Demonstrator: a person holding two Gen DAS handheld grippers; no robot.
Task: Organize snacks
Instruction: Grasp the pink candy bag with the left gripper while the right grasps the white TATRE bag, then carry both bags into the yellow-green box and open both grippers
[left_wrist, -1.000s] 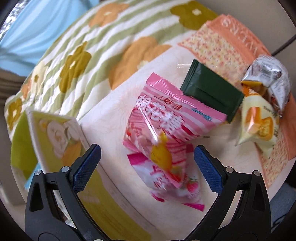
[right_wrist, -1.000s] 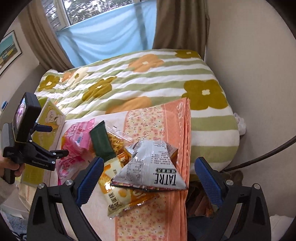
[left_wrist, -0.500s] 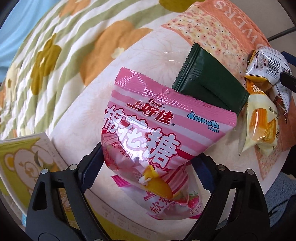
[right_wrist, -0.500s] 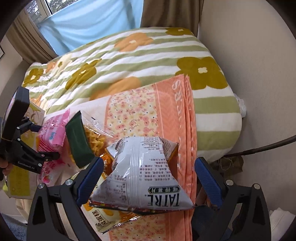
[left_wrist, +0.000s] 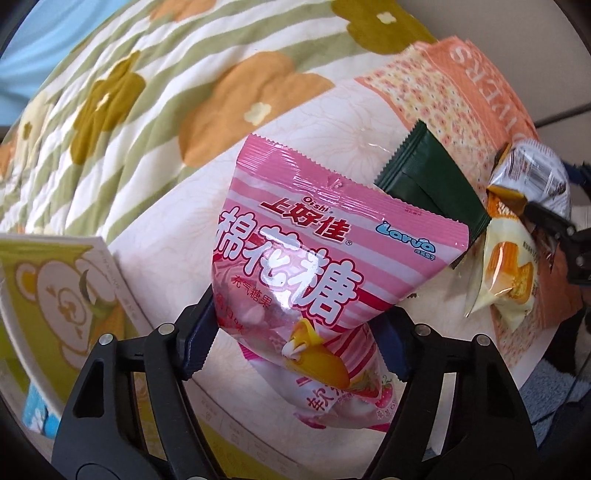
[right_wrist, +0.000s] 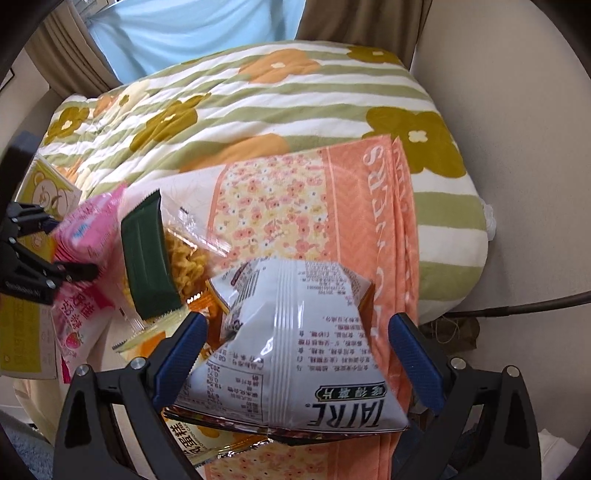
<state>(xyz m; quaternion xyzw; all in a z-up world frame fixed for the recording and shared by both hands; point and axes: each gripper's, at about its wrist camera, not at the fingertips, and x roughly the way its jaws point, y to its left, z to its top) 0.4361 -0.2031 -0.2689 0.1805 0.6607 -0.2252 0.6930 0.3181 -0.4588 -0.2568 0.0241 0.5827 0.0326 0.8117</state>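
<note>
My left gripper (left_wrist: 295, 332) is shut on a pink marshmallow bag (left_wrist: 317, 258), its blue pads pressing both sides. A second pink strawberry packet (left_wrist: 351, 406) lies under it. A dark green packet (left_wrist: 432, 188) and a yellow cake packet (left_wrist: 506, 273) lie to the right. My right gripper (right_wrist: 295, 354) is open around a silver chip bag (right_wrist: 295, 362); its pads stand apart from the bag's sides. In the right wrist view the pink bag (right_wrist: 88, 236), the green packet (right_wrist: 147, 258) and a clear noodle packet (right_wrist: 184, 258) lie to the left.
The snacks lie on a peach floral cloth (right_wrist: 288, 206) over a green striped flowered quilt (right_wrist: 258, 96). A yellow bear-print box (left_wrist: 55, 306) sits at the left. A beige wall (right_wrist: 517, 147) is close on the right.
My left gripper has closed on the pink marshmallow bag. My right gripper has moved forward and down so the silver chip bag sits between its open fingers.
</note>
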